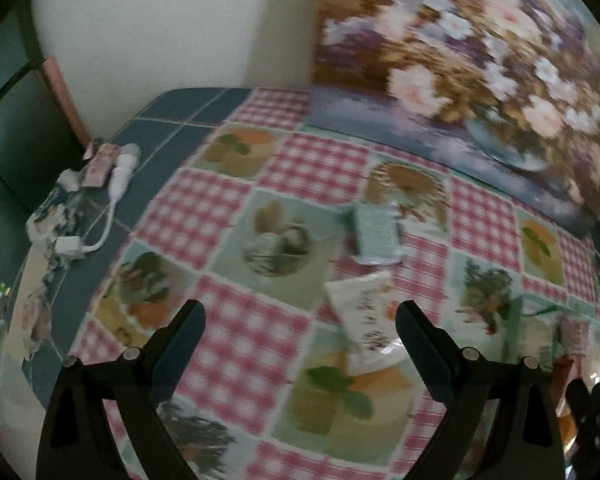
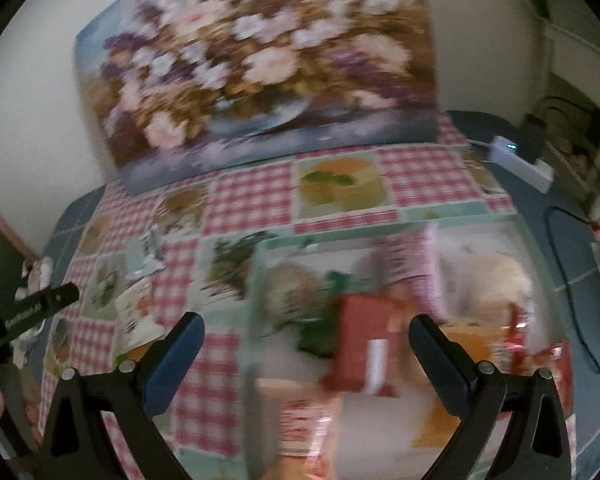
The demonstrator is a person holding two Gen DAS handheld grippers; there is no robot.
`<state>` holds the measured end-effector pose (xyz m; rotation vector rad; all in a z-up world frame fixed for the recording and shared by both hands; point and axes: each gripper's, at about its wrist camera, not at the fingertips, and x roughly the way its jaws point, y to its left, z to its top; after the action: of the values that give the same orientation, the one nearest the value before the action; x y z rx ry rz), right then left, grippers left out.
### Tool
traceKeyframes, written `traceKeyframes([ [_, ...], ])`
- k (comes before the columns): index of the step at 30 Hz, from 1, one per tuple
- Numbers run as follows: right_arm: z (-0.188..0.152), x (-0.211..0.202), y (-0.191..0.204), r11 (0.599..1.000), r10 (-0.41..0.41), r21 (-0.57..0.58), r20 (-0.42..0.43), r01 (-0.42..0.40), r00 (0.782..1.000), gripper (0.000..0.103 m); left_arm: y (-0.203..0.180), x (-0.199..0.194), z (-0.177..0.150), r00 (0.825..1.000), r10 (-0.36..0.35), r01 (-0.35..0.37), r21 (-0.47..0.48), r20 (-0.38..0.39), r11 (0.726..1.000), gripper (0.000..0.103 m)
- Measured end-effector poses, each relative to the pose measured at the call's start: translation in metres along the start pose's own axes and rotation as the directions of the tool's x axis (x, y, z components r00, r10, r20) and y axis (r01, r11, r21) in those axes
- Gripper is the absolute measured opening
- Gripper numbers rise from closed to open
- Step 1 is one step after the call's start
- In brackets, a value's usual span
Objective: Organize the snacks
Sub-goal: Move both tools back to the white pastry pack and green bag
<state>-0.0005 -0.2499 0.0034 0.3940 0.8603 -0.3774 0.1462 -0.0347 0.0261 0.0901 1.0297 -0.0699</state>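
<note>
On the checked counter [image 1: 236, 204], far of the left gripper [image 1: 300, 320]: two loose snack packets, one pale green sachet [image 1: 376, 236] further off, one white printed packet [image 1: 364, 320] nearer, lying just beyond the right-hand finger. To the right, a clear bin [image 2: 256, 320] holding the sorted stock: a red packet [image 2: 364, 348], a pink packet [image 2: 424, 268] standing behind it, other wrappers too blurred to name. Right gripper [image 2: 306, 340] hangs above the bin. Jaws on both: wide apart, nothing between them. Handling, judged: packets look light, flat and soft, with slick film that may slide on the oilcloth (contents probably crushable, so a gentle pinch). Best hold on the white packet: across its short width near a sealed edge, jaws coming down steeply so one pad slips under the raised side.
</note>
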Motion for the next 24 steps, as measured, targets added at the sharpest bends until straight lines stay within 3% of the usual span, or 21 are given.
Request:
traceKeyframes([
  [7, -0.008, 0.013, 0.047, 0.996, 0.058, -0.067, -0.036, -0.060, 0.998, 0.103, 0.054, 0.010, 0.001, 1.000, 0.002, -0.004, -0.120, -0.019, 0.993, 0.096],
  [13, -0.012, 0.027, 0.081, 0.989, 0.082, -0.116, -0.066, -0.090, 0.994, 0.103, 0.080, 0.018, 0.008, 0.999, 0.004, -0.010, -0.169, -0.036, 0.986, 0.096],
  [24, -0.010, 0.063, 0.115, 0.980, 0.093, -0.166, -0.120, -0.113, 0.988, 0.103, 0.070, 0.073, 0.001, 0.983, -0.058, 0.031, -0.157, -0.173, 0.987, 0.096],
])
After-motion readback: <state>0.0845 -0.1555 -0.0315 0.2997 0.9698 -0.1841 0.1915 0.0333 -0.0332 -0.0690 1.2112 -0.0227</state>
